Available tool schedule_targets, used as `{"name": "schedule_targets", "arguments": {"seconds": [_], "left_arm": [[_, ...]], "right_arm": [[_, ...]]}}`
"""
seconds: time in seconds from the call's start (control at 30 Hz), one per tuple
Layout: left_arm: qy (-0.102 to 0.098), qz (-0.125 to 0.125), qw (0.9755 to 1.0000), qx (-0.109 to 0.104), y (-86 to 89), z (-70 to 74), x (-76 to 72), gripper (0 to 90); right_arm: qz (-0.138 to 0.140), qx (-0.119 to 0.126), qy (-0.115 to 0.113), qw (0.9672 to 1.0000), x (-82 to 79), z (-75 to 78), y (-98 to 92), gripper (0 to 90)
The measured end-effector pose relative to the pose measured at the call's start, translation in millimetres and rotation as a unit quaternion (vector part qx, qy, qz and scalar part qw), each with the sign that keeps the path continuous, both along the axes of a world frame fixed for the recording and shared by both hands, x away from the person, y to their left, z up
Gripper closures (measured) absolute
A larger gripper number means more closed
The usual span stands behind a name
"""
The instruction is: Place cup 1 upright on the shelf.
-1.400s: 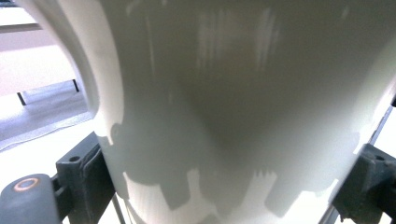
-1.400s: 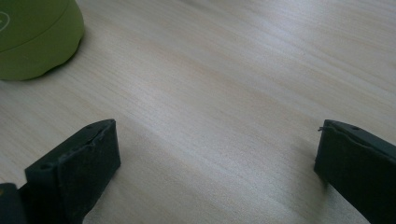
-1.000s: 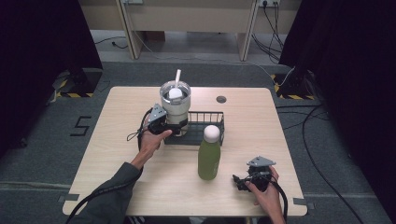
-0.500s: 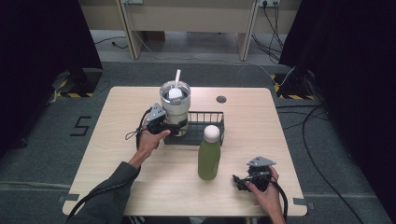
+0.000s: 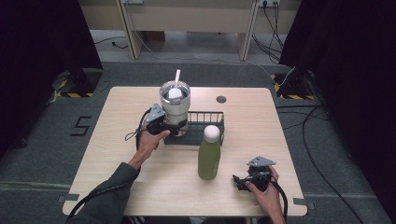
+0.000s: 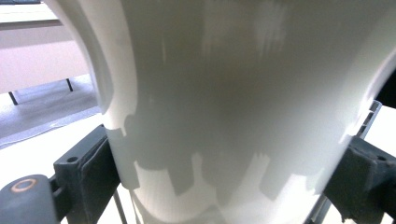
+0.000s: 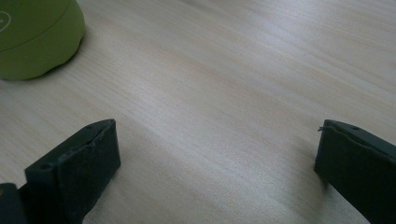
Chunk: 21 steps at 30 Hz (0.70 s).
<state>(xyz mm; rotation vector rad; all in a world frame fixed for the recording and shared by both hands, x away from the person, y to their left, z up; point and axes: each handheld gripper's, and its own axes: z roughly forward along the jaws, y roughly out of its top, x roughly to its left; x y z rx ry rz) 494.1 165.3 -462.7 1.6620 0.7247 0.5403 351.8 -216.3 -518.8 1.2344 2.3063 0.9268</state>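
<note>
A person seated at the near edge of a pale wooden table works 2 hand-held grippers. The left gripper clamps the lower body of a white tumbler with a straw, its 2 black jaws pressed against either side of the cup's wall in the left gripper view. The tumbler stands upright at the left end of a black wire basket, toward the far middle of the table. A green bottle with a white cap stands upright just near the basket, to its right half. The right gripper rests low over the near right corner of the table, its jaws spread wide with bare wood between them and the bottle's base close to its left.
</note>
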Motion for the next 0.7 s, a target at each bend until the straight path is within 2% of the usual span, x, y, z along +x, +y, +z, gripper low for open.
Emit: {"name": "schedule_targets", "arguments": {"seconds": [0.7], "left_arm": [[-0.003, 0.001, 1.0, -0.001, 3.8, -2.9, -5.2, 10.2]], "right_arm": [[-0.001, 0.001, 0.0, 1.0, -0.1, -0.1, 0.2, 0.4]]}}
